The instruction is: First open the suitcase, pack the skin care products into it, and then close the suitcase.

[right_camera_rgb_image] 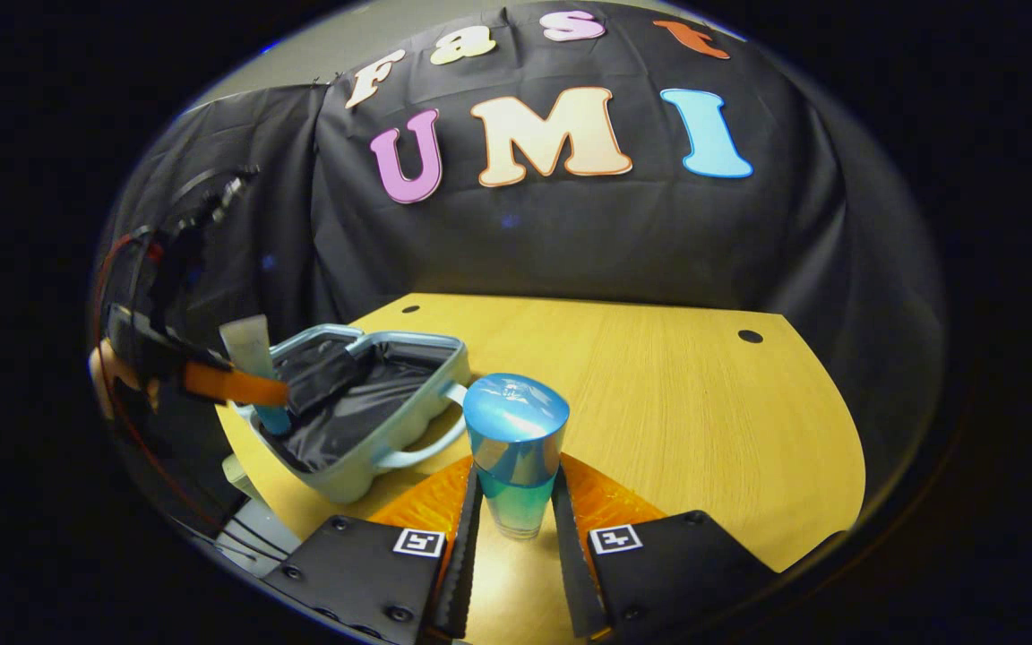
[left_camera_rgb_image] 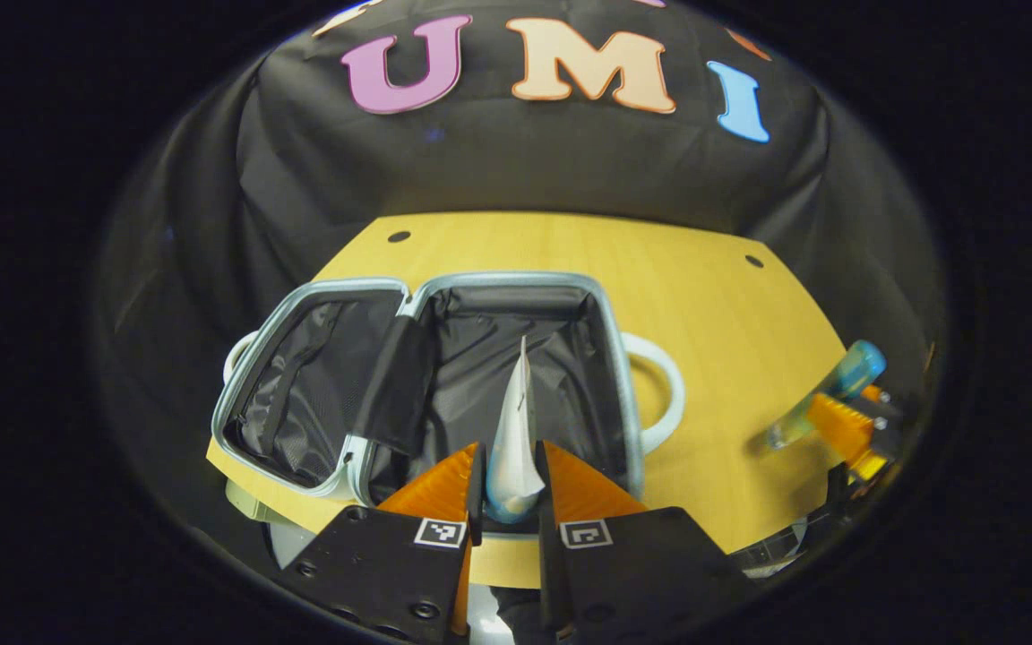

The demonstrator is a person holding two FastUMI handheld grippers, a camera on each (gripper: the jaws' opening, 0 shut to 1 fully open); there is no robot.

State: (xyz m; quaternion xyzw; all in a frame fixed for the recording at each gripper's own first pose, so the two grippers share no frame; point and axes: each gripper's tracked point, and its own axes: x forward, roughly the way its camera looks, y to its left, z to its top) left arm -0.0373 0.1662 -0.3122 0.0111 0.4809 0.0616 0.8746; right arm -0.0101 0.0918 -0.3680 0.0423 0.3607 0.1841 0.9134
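Left gripper view: left gripper (left_camera_rgb_image: pixel 511 470) clamps tube (left_camera_rgb_image: pixel 514 430) over suitcase (left_camera_rgb_image: pixel 337 376); right gripper (right_camera_rgb_image: pixel 516 502) clamps bottle (right_camera_rgb_image: pixel 516 448).

Each gripper, the left gripper (left_camera_rgb_image: pixel 511 479) and the right gripper (right_camera_rgb_image: pixel 514 502), is built from black angular housings, fastened with dark round screws, and marked with small square black-and-white tags near the fingers. Ribbed finger backs are seen.

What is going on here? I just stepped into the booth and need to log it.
A person is packing skin care products into a suitcase lying open on the wooden table. The left gripper is shut on a tube, held over the suitcase's lined interior. The right gripper is shut on a blue-capped bottle, off to the suitcase's side above the table. Neither product is inside yet.
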